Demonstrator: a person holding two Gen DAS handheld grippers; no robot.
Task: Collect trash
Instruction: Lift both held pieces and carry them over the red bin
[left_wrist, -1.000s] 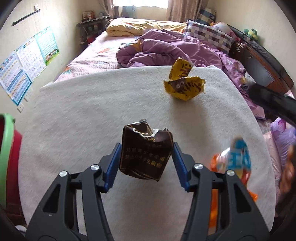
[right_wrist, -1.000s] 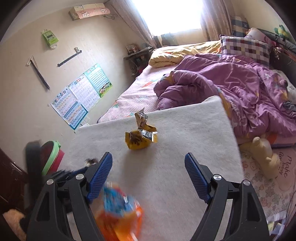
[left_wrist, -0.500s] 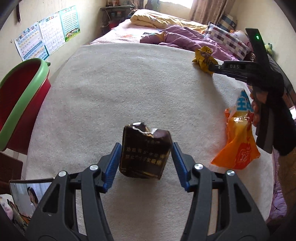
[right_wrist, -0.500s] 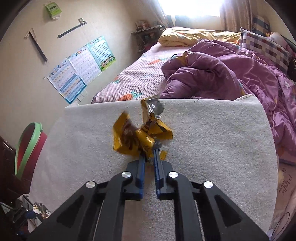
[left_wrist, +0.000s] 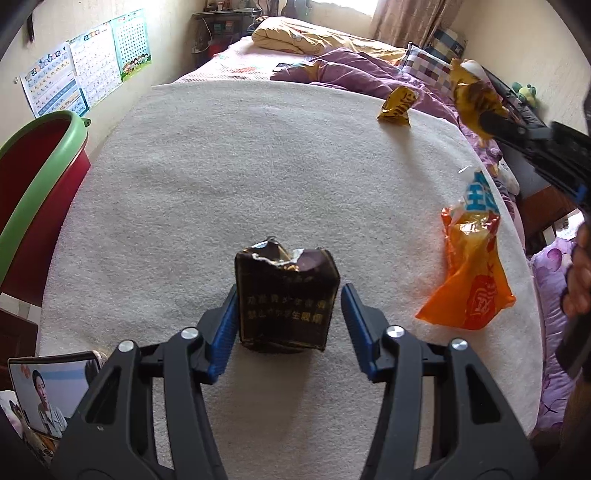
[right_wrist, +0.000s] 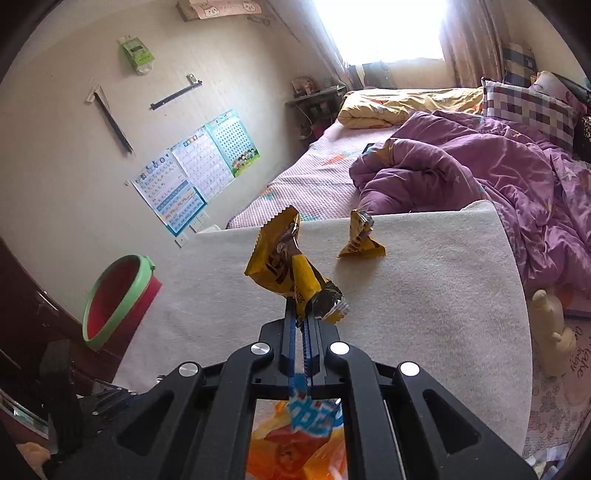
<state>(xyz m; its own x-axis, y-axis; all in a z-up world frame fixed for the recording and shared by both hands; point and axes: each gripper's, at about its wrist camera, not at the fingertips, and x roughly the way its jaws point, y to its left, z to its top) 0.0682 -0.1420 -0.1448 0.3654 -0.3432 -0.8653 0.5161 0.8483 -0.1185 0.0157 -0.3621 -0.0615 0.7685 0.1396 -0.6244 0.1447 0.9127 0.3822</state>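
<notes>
Partly hidden orange bag (right_wrist: 295, 439), beneath right claw (right_wrist: 301, 317)

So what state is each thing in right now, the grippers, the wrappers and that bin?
Right gripper: shut on the yellow wrapper, holding it above the mat.
Yellow wrapper: crumpled, lifted.
Left gripper: open, its fingers either side of the brown packet.
Brown packet: torn open on top, upright between the fingers.
Small yellow piece: on the mat, far end.
Orange bag: crumpled, lying on the mat.
Red bin: open, beside the mat.
</notes>
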